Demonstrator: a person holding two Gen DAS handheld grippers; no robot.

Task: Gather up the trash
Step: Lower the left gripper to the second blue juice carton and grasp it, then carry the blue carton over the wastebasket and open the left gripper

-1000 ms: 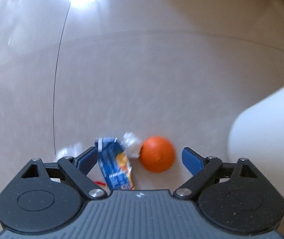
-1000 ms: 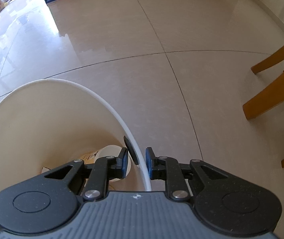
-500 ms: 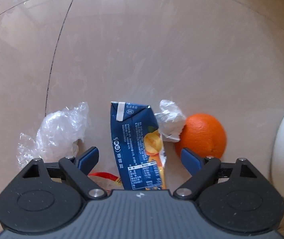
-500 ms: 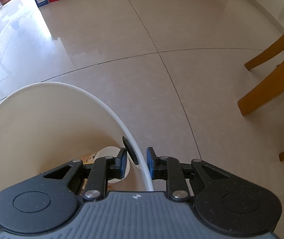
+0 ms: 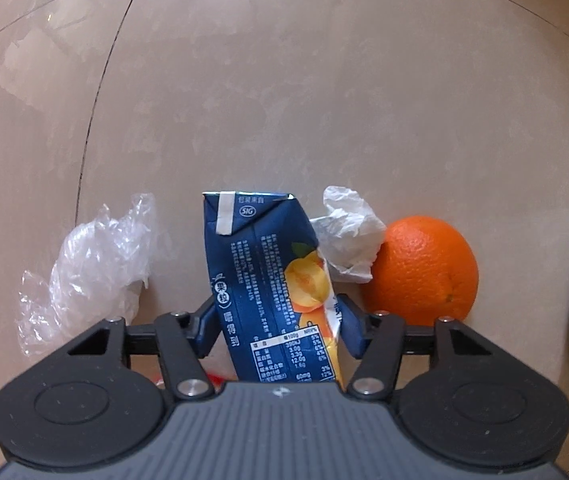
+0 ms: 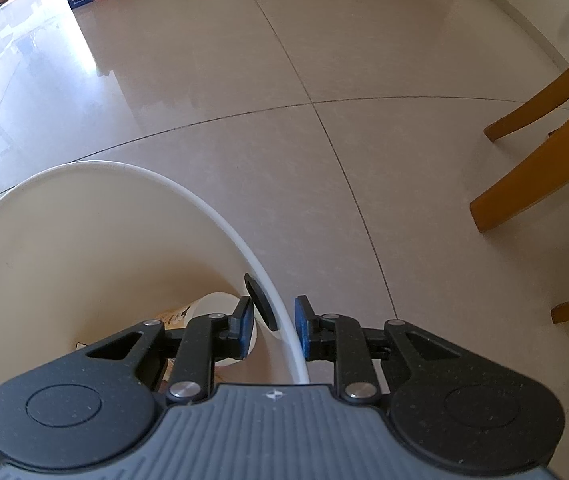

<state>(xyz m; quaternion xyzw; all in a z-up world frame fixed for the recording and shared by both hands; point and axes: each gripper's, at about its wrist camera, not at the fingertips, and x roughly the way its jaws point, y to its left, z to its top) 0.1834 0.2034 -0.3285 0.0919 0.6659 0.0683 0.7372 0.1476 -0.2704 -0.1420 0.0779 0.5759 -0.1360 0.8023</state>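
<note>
Home: glossy tiled floor (image 6: 244,80), wooden chair legs (image 6: 532,176).

The left claw (image 5: 278,326) clamps both blue pads against a dark blue juice carton (image 5: 268,280) on the tiled floor (image 5: 284,100). Crumpled clear plastic (image 5: 92,268) lies left; a white tissue (image 5: 348,232) touches an orange (image 5: 424,270).

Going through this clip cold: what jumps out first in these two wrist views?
In the left wrist view, the dark blue juice carton stands out, lying on the tiled floor between the fingers of the left gripper, which close against its sides. A bright orange sits just right of it, with a crumpled white tissue between them. In the right wrist view, the right gripper clamps the rim of a white bin.
</note>
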